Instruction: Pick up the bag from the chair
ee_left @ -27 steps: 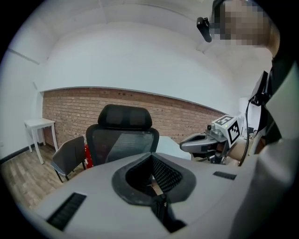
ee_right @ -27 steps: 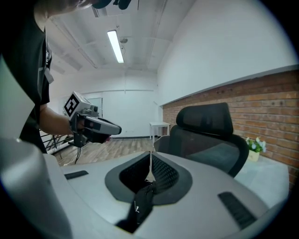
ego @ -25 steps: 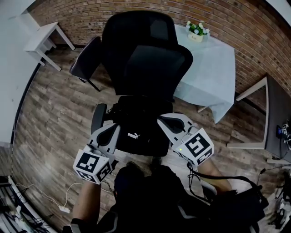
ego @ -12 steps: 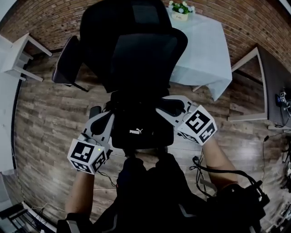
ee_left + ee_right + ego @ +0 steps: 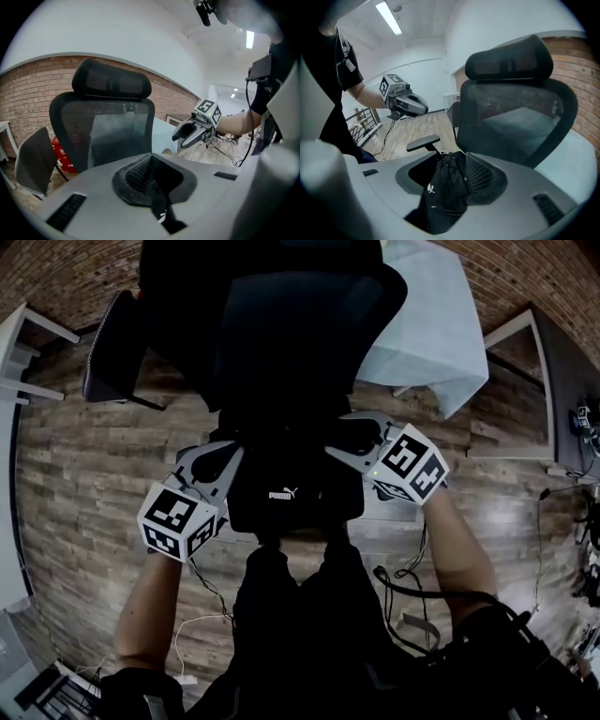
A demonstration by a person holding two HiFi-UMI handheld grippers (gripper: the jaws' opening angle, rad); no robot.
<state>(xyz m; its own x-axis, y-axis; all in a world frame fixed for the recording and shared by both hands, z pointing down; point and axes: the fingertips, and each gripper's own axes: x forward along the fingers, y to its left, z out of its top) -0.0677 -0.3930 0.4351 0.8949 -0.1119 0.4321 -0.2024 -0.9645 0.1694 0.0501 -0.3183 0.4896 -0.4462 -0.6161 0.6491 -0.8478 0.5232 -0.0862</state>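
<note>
A black bag (image 5: 292, 493) with a small white logo lies on the seat of a black mesh-backed office chair (image 5: 300, 324). My left gripper (image 5: 232, 456) sits at the bag's left edge, jaws shut with nothing in them. In the left gripper view only a dark strip of the bag (image 5: 161, 213) shows past the left gripper (image 5: 152, 178). My right gripper (image 5: 339, 446) is at the bag's right edge. Its jaws have just been opening, and in the right gripper view the right gripper (image 5: 447, 185) frames the bag (image 5: 445, 192) in the gap, the pads not pressing it.
A table with a pale cloth (image 5: 436, 324) stands behind the chair on the right. A second dark chair (image 5: 112, 348) is at the left, with the chair's armrest (image 5: 423, 143) on that side. Cables (image 5: 202, 634) lie on the wood floor. A desk (image 5: 562, 381) lines the right wall.
Both grippers have come down and forward to flank the bag on the seat. The head view has closed in on the chair.
</note>
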